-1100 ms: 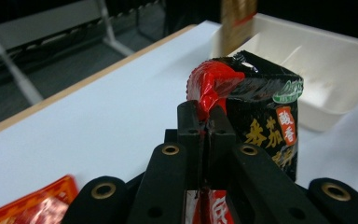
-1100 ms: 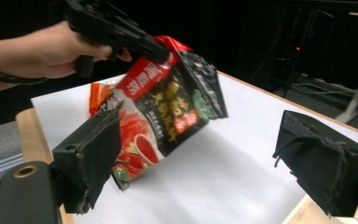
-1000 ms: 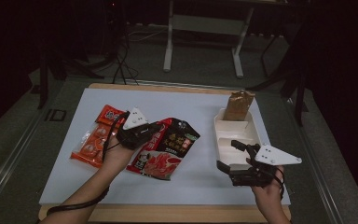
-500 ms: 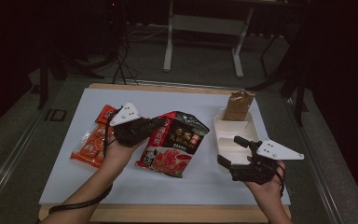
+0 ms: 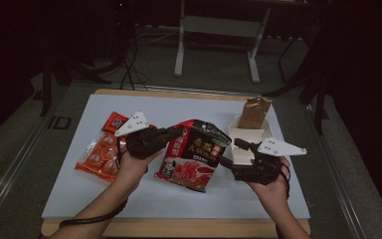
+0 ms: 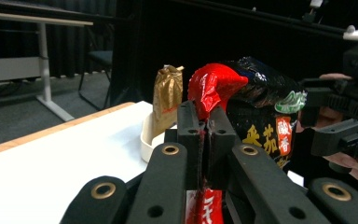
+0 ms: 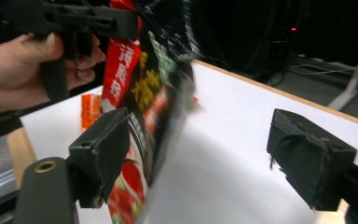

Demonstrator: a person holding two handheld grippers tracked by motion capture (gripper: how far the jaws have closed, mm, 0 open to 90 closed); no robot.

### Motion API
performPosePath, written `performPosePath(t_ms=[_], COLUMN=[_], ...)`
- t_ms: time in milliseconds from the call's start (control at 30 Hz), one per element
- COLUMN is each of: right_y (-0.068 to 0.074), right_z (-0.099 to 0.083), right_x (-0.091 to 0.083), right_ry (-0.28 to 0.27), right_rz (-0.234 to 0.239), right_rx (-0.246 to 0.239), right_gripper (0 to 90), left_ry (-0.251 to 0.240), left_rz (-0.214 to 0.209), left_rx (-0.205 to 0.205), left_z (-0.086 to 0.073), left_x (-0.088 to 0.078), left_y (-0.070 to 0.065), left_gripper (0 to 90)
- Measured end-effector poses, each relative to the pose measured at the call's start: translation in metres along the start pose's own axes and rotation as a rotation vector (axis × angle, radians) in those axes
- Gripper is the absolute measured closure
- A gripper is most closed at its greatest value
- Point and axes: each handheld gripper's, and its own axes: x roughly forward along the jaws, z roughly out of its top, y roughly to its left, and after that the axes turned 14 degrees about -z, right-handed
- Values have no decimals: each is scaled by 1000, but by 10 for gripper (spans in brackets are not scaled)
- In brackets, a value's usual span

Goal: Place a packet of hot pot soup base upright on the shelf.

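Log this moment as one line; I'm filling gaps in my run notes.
left gripper: shut on red-and-black pouch | right gripper: open, closing, pouch edge between jaws | tray: on table

Red-black packet (image 7: 154, 93) between wide jaws

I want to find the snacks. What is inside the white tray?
A brown-gold packet stands at the far end of the white tray. The middle looks bare. The near end hides behind the right gripper and the big red and black bag.
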Motion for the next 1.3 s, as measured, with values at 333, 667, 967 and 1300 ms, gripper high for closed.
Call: performPosePath(t_ms=[333,667,967,1300], right_y=[8,5,-6,-9], right_z=[10,17,21,32], right_x=[8,6,2,-3], right_ry=[-19,2,-8,-51], right_rz=[74,71,102,95], right_rx=[49,43,54,4], right_gripper=[504,729,766,773], left_ry=[-47,-61,-15,-37], left_rz=[-6,-14,-48,-73], left_rx=[4,2,18,-28], left_z=[-2,-5,-6,1], left_x=[5,8,8,6], left_y=[-7,-6,-8,-7], left_gripper=[877,876,852,616])
